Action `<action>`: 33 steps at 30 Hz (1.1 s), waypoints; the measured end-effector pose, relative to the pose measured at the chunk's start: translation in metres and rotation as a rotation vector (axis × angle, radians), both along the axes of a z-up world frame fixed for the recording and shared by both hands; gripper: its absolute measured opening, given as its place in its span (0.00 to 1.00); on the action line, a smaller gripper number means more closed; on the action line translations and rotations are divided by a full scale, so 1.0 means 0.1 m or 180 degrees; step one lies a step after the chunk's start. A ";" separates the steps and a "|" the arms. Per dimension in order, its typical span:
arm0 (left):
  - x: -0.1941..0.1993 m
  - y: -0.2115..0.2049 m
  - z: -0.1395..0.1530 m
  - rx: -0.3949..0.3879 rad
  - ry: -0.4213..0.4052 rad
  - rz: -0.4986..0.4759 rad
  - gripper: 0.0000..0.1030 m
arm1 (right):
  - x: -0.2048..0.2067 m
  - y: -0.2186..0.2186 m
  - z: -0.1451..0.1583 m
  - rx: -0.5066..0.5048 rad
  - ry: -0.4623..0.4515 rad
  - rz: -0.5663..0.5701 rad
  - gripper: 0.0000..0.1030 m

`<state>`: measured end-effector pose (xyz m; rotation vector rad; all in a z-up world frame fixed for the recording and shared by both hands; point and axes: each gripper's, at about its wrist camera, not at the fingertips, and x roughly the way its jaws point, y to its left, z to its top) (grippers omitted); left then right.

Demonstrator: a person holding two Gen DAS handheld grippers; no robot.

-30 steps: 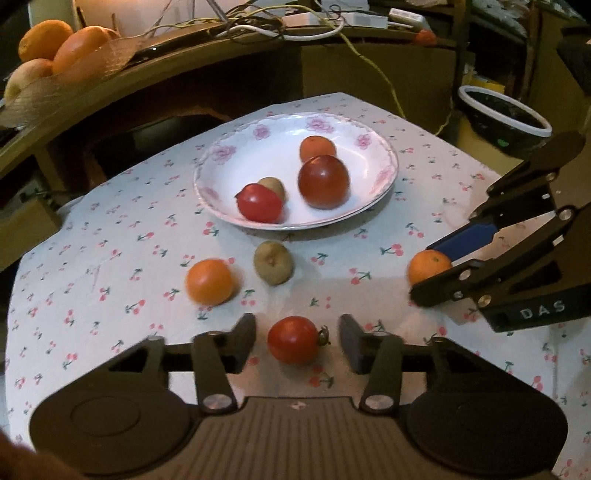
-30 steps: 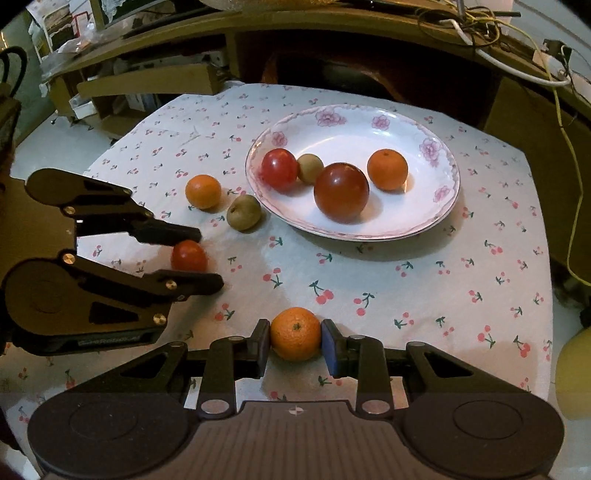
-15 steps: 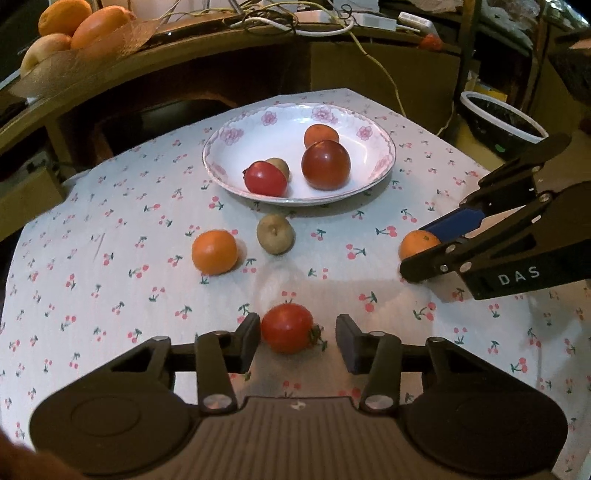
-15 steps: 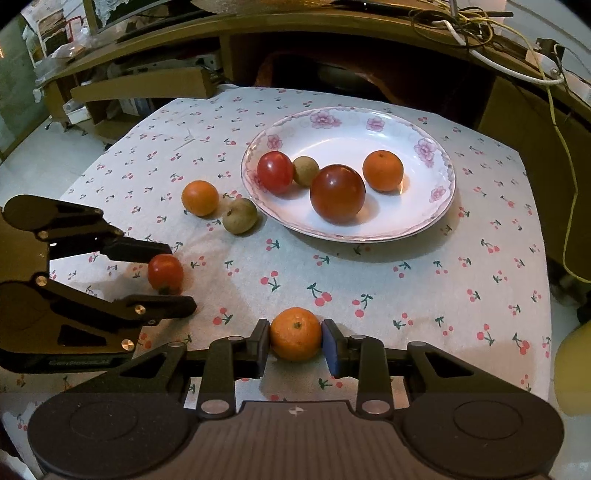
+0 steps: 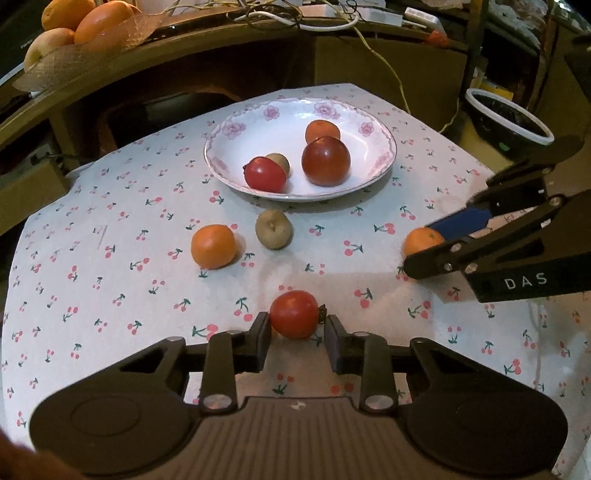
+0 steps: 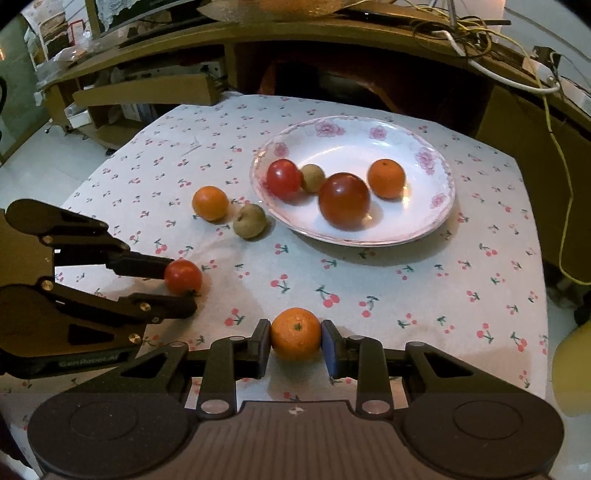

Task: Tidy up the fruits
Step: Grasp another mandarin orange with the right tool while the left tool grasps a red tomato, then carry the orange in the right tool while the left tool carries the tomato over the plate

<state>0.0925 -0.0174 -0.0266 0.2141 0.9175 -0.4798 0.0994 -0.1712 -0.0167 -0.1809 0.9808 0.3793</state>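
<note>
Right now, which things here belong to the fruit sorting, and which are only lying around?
Part of the job:
- small red tomato in the left gripper
- orange in the right gripper
- loose orange and brown fruit on the cloth
- flowered plate holding four fruits

Just lying about:
- fruit basket on the desk
- cables
- black bin

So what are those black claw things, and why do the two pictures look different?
They are grabbers, one in each of a person's hands. Each has a camera looking along its fingers, so each picture is one grabber's own view.

The left gripper is pinching a red tomato. The right gripper is pinching an orange.

On the cherry tablecloth sit another orange and a brownish fruit. The flowered plate already holds four fruits.
</note>
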 end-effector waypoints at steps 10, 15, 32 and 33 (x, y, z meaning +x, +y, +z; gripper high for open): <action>0.04 -0.04 -0.02 0.0042 -0.0104 0.0012 0.40 | 0.01 -0.06 -0.04 -0.0025 0.0063 -0.0070 0.30; 0.05 -0.05 -0.01 0.0043 -0.0102 -0.0019 0.37 | 0.01 -0.05 -0.03 -0.0029 0.0055 -0.0078 0.30; 0.56 -0.26 0.46 -0.0187 -0.0554 0.0074 0.36 | 0.39 -0.33 0.32 0.0214 -0.0422 -0.0521 0.30; 0.62 -0.27 0.48 -0.0205 -0.0575 0.0105 0.36 | 0.44 -0.35 0.31 0.0219 -0.0417 -0.0550 0.30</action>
